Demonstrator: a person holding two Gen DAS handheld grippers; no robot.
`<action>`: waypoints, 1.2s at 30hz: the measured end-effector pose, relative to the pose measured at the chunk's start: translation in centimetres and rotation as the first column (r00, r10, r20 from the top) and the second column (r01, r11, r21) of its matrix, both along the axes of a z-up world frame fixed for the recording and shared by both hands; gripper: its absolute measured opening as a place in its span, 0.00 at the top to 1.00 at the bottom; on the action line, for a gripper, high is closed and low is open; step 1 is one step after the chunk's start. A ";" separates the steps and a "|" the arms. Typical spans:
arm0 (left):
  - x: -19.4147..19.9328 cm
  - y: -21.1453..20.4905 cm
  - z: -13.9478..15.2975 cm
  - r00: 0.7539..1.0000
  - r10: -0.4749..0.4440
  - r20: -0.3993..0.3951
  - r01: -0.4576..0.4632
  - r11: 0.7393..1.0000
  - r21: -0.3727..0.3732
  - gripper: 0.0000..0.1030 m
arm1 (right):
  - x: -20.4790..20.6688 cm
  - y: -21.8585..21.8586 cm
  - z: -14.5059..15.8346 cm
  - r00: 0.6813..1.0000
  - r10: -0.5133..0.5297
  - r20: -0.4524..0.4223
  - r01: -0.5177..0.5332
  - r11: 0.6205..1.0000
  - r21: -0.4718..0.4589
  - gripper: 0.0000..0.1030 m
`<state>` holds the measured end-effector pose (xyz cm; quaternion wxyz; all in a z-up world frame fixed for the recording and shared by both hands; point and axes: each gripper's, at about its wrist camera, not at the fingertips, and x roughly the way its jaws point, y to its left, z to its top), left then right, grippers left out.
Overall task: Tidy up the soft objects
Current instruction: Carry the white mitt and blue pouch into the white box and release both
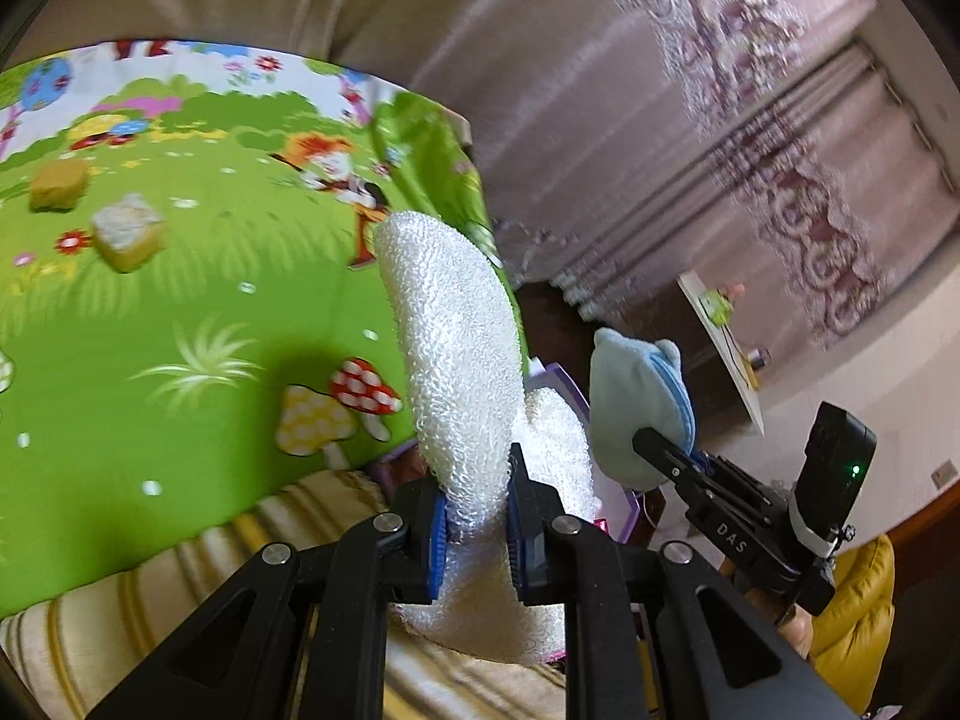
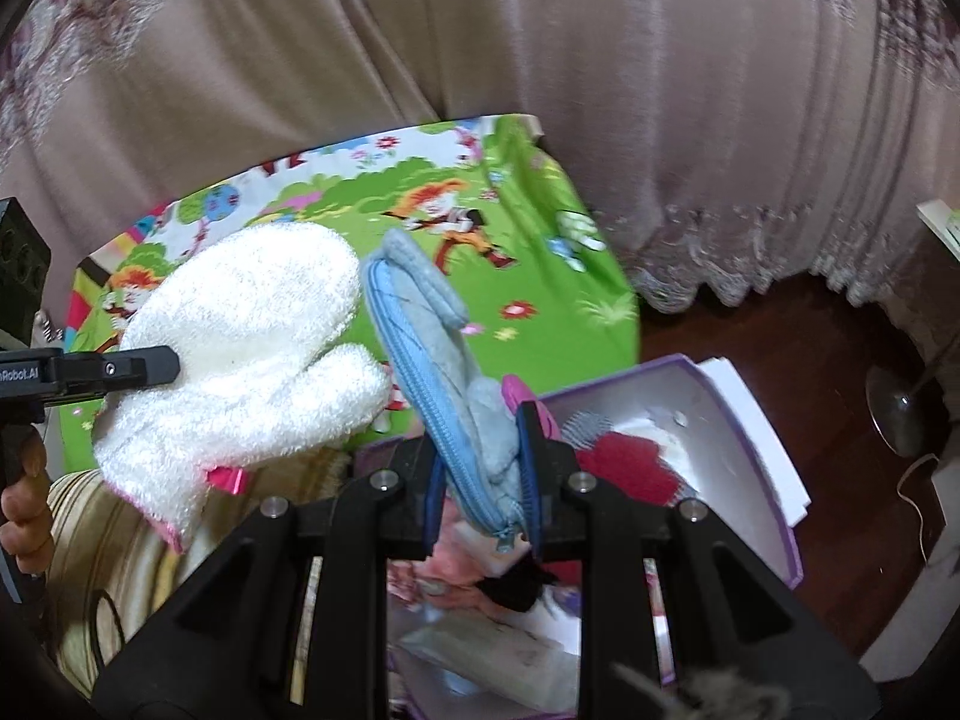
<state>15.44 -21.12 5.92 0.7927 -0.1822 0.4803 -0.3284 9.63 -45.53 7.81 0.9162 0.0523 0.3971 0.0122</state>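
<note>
My left gripper (image 1: 475, 531) is shut on a white terry mitten (image 1: 456, 348) and holds it in the air beside the mat's edge; the mitten also shows in the right wrist view (image 2: 240, 348). My right gripper (image 2: 483, 480) is shut on a light blue plush zip pouch (image 2: 432, 360) and holds it above a purple-rimmed white box (image 2: 750, 408). The pouch and right gripper also show in the left wrist view (image 1: 636, 402). Two yellow sponge cubes (image 1: 129, 231) (image 1: 59, 183) lie on the green cartoon mat (image 1: 180, 312).
The box holds a red cloth (image 2: 630, 468) and other soft items. A striped beige cushion (image 1: 150, 588) lies under the mat's near edge. Curtains (image 2: 540, 60) hang behind. A dark wood floor (image 2: 810, 324) and a lamp base (image 2: 900, 414) are at right.
</note>
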 end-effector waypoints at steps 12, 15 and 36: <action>-0.6 -7.7 -1.5 0.984 -0.175 -0.043 0.177 0.983 0.045 0.84 | -2.4 -6.4 -1.3 0.987 -0.158 -0.038 0.157 0.987 -0.023 0.76; -0.9 -9.5 -1.9 0.975 -0.217 -0.055 0.220 0.974 0.054 0.84 | -2.8 -7.6 -1.7 0.981 -0.185 -0.052 0.184 0.983 -0.025 0.76; -0.8 -10.8 -3.5 0.971 -0.215 -0.109 0.225 0.970 0.094 0.50 | -3.5 -9.6 -2.7 0.963 -0.256 -0.080 0.255 0.967 -0.019 0.32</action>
